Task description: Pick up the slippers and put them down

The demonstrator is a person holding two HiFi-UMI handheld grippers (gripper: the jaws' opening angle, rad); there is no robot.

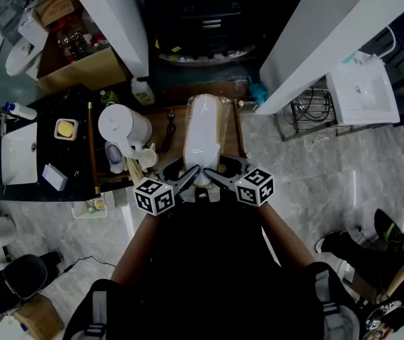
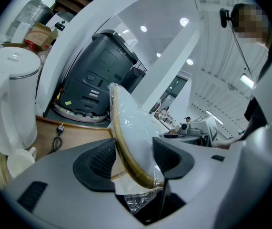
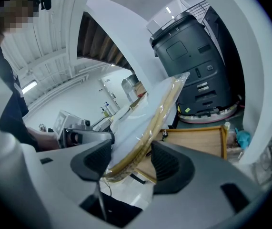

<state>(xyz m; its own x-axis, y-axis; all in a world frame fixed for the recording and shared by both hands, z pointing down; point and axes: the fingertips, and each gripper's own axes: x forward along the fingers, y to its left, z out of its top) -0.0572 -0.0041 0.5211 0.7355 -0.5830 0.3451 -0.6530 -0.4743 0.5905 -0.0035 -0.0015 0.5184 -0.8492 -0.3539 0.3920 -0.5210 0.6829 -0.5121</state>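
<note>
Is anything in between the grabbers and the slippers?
No. The left gripper and right gripper already have their jaws closed on the bagged slippers. Only their clear bag lies between.

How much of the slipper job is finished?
Done: the plastic-wrapped slippers look picked up, tilting up off the wooden tray. In hand: the left claw and the right claw both pinch the near end of them. Left to do: lower them, set them down and open both claws.
</note>
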